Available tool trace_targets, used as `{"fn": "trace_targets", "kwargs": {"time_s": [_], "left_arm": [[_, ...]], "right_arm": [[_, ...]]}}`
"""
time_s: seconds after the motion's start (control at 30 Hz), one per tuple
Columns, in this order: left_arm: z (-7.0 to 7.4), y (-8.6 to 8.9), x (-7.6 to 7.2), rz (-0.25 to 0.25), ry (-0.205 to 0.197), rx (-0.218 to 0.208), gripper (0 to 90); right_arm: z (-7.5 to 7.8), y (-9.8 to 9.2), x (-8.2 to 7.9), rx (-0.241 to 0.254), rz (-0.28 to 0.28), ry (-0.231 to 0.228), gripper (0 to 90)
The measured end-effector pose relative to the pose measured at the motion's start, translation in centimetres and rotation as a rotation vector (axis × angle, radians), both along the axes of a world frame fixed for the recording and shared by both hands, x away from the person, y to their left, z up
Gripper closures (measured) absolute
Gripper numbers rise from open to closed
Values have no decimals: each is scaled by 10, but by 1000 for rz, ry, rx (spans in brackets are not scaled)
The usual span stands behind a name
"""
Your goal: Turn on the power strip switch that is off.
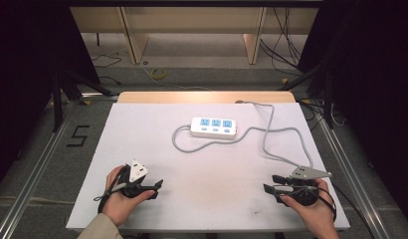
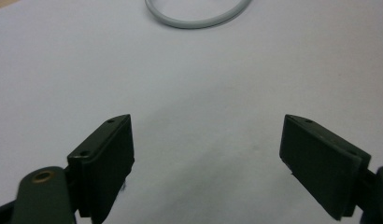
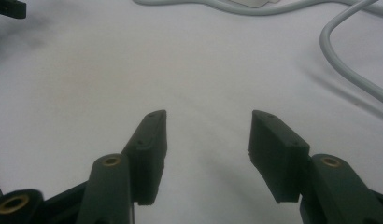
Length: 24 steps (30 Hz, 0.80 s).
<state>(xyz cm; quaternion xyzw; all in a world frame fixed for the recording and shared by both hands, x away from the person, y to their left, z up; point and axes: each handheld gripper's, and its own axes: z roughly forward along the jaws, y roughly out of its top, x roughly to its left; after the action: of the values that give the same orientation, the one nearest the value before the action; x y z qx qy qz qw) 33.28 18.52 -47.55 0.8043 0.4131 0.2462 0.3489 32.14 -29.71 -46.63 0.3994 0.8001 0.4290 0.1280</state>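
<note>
The high view looks forward and down over the whole counter (image 1: 142, 149); both gripper views skim low, close to it, sharing the grey cable (image 2: 194, 21) with the high view.

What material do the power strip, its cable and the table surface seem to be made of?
Power strip: likely hard plastic, white and smooth, with light blue socket faces.
Cable: probably rubbery or vinyl sheath, pale grey; it lies in soft loops and shows a slight sheen.
Table: white matt top, perhaps laminate or a sheet covering; faint dark smudges show near the front, and a wooden edge shows at the far side.
</note>
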Motion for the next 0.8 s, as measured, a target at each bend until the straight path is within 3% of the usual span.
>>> {"fn": "trace_targets", "kwargs": {"time_s": [0.2,0.43,0.63,0.8], "left_arm": [[-1,0,-1,4,1,1,180],[0,0,0,4,1,4,189],[0,0,-1,5,-3,-1,191],[0,-1,-1,6,-3,0,192]], "right_arm": [[1,2,-1,-19,9,3,535],[5,7,-2,-83,29,9,773],[6,10,0,-132,47,11,894],[8,12,0,-144,48,15,900]]}}
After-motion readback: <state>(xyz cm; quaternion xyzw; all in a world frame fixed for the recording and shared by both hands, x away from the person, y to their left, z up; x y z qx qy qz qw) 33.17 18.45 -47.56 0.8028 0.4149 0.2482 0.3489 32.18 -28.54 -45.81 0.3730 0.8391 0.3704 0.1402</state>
